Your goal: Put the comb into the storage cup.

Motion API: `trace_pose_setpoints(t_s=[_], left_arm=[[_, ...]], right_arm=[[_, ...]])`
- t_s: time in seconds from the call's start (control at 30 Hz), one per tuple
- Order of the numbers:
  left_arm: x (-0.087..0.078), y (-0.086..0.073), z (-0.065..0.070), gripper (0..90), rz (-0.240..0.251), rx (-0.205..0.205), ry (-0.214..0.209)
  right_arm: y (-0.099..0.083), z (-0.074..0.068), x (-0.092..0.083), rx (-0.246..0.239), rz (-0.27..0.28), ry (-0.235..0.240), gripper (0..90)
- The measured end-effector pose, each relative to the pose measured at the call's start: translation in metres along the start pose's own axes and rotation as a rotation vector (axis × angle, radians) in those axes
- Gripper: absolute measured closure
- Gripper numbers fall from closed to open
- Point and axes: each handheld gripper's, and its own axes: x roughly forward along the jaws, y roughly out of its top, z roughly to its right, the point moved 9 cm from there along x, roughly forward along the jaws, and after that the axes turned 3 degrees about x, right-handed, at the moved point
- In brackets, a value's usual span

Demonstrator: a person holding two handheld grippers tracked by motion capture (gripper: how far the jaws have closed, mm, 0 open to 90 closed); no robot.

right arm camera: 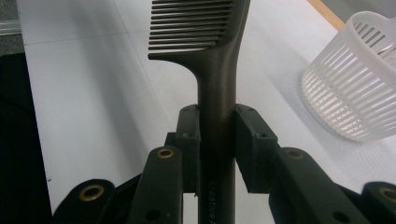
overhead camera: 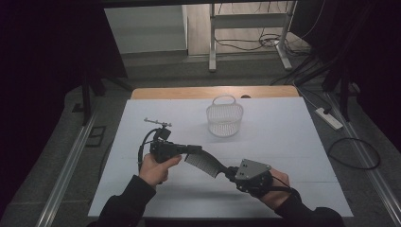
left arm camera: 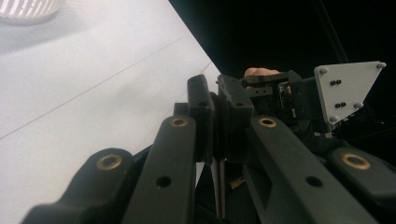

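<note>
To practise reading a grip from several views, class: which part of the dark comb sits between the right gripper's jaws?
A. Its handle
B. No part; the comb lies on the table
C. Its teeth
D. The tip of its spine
A: in the right gripper view the right gripper has its jaws closed on the handle of the comb, teeth beyond them.

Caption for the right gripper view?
Right gripper shut on a dark comb handle, white basket beyond.
</note>
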Motion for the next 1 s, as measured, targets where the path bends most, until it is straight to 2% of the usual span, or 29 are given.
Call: trace_pose_setpoints(t_s=[0.13, 0.47, 0.6, 0.7, 0.73, 0.8, 1.0], left_arm=[[0.000, 0.001, 0.002, 84.4, 0.008, 0.008, -0.001], [-0.003, 0.005, 0.002, 84.4, 0.029, 0.023, 0.018], [-0.004, 0.007, 0.002, 84.3, 0.025, 0.046, 0.050], [-0.005, 0.008, 0.002, 84.3, 0.030, 0.051, 0.051], [-0.007, 0.009, 0.003, 84.3, 0.032, 0.060, 0.058], [-0.008, 0.011, 0.004, 84.3, 0.037, 0.069, 0.068], [-0.009, 0.014, 0.004, 84.3, 0.040, 0.090, 0.090]], right_arm=[[0.000, 0.000, 0.001, 0.003, 0.001, 0.001, 70.2], [0.001, 0.006, 0.000, 0.044, 0.017, -0.005, 51.6], [0.000, 0.008, -0.001, 0.067, 0.014, 0.001, 42.1], [-0.001, 0.010, -0.002, 0.090, 0.002, 0.009, 38.5], [-0.003, 0.012, -0.001, 0.130, -0.012, 0.017, 33.7], [-0.004, 0.013, -0.001, 0.161, -0.019, 0.034, 30.9], [-0.005, 0.015, -0.002, 0.218, -0.037, 0.064, 23.3]])
